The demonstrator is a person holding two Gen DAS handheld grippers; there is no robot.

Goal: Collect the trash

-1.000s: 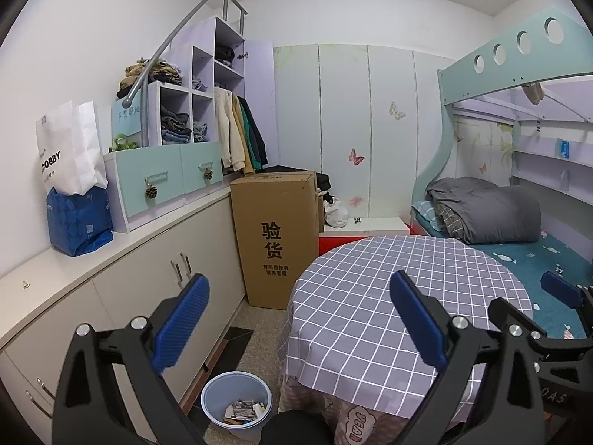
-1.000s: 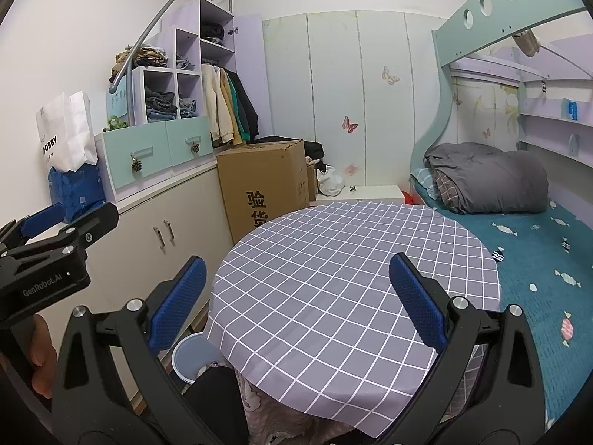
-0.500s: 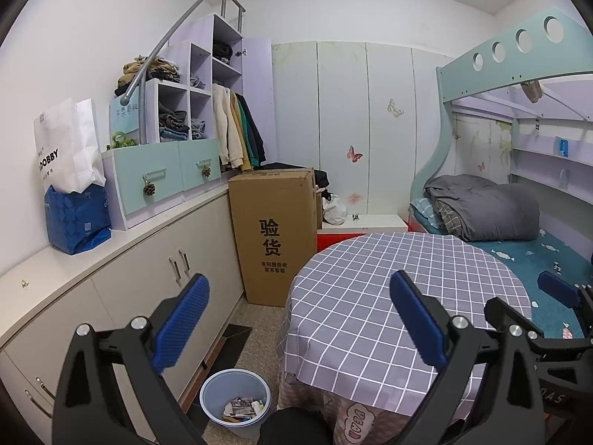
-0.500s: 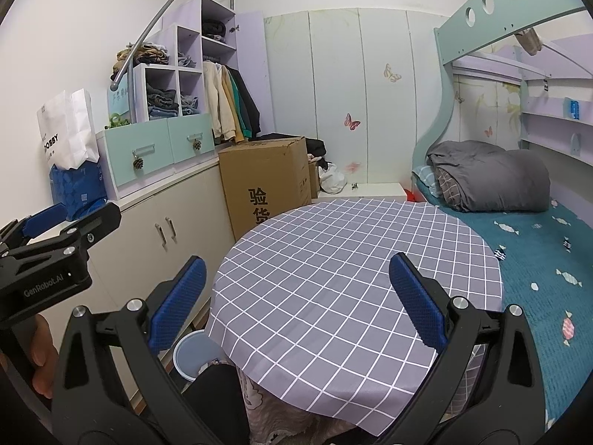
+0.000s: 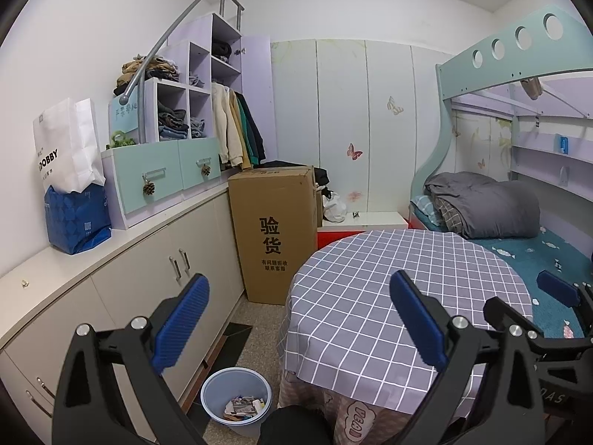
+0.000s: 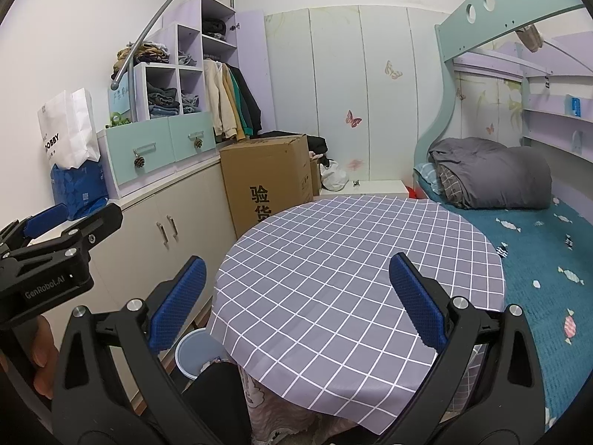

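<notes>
A pale blue trash bin [image 5: 236, 397] stands on the floor between the cabinets and the round table, with scraps of paper trash [image 5: 244, 405] inside; its rim shows in the right wrist view [image 6: 194, 352]. My left gripper [image 5: 298, 322] is open and empty, held above the bin and the table's left edge. My right gripper [image 6: 296, 302] is open and empty over the table [image 6: 355, 259], which has a grey checked cloth with nothing on it. The left gripper also shows at the left of the right wrist view [image 6: 55, 248].
A tall cardboard box [image 5: 274, 233] stands behind the table. White low cabinets [image 5: 122, 282] run along the left wall with a white paper bag [image 5: 66, 148] and blue bag [image 5: 76, 218] on top. A bunk bed with a grey duvet [image 5: 485, 207] fills the right.
Both views have shifted slightly: the left gripper rose and tilted down a little, showing more of the bin. Both grippers stay open and empty.
</notes>
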